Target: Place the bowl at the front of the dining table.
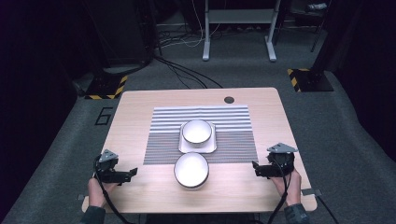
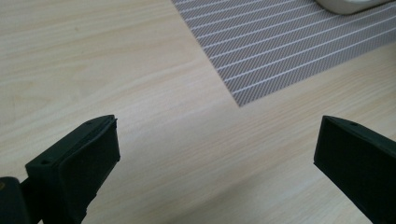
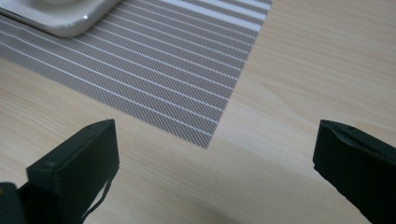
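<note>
Two white bowls sit mid-counter. Near bowl (image 1: 191, 170) stands on bare wood just off the near edge of the striped placemat (image 1: 233, 140), its rim touching or slightly overlapping that edge, cannot tell which. Far bowl (image 1: 196, 131) sits upright inside a white square tray (image 1: 183, 145) on the middle of the placemat, directly behind the near bowl, close but apart. Placemat is centred on the counter (image 1: 140, 107), far half with wide pale stripes, near half finer grey stripes. Left gripper (image 1: 132, 173) rests low at the near left part of the counter, well left of the near bowl, jaws pointing right toward it, spread wide, released, nothing between them; hand (image 1: 99, 190) behind it at the near edge. In the left gripper view the jaws frame bare wood with the placemat's near corner (image 2: 261, 51) ahead and a bit of tray (image 2: 348, 5) at top. Right gripper (image 1: 255, 167) mirrors it at the near right, jaws pointing left, spread wide too, released, holding nothing; hand (image 1: 292, 185) behind. The right gripper view has the placemat corner (image 3: 187, 84) and the tray's corner (image 3: 65, 21) at top left. Dark round grommet hole (image 1: 229, 100) near the far edge. Grey carpet floor (image 1: 355, 140) around.
</note>
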A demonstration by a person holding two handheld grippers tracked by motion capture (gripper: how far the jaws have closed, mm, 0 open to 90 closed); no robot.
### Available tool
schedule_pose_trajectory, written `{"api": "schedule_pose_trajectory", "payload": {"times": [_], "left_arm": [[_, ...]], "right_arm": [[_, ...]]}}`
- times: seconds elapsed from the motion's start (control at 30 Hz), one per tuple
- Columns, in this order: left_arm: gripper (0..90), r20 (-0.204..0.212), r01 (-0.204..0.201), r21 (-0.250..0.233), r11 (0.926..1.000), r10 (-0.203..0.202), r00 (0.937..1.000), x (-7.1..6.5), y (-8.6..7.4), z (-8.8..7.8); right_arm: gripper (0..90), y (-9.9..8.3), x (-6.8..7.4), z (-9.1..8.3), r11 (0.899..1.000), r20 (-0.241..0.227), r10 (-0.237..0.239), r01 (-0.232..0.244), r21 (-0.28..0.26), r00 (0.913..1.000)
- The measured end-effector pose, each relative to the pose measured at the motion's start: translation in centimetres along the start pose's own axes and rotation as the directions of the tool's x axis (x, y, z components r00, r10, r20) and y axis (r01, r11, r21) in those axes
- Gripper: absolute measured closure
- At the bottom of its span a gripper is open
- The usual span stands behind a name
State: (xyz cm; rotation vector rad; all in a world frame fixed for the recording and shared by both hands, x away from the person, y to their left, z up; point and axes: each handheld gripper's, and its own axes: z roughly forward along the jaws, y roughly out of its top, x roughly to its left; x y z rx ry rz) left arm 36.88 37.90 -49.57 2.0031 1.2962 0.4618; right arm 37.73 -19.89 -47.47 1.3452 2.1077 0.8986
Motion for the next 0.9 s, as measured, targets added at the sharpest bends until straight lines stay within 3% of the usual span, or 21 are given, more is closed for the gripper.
{"api": "schedule_pose_trajectory", "payload": {"times": [0.23,0.33,0.5,0.9], "left_arm": [[0.0,-0.043,0.009,0.015,0.9998,-0.009,0.999,1.1,-1.7,0.6],[0.0,-0.033,0.015,0.021,0.9997,-0.015,0.9993,1.3,-2.3,1.0],[0.0,-0.062,-0.028,0.007,0.9996,0.029,0.9977,1.4,-3.3,1.6],[0.0,-0.089,-0.002,0.003,1.0,0.002,0.9961,1.8,-2.7,2.1]], "right_arm": [[0.0,-2.7,-1.3,0.9,0.998,0.021,0.04,-0.041,0.037,0.999],[0.0,-3.6,-1.8,1.5,0.997,0.028,0.052,-0.054,0.047,0.9982],[0.0,-5.2,-2.5,2.4,0.996,0.011,0.066,-0.067,0.054,0.9977],[0.0,-5.4,-2.5,2.5,0.997,0.011,0.074,-0.075,0.035,0.9972]]}}
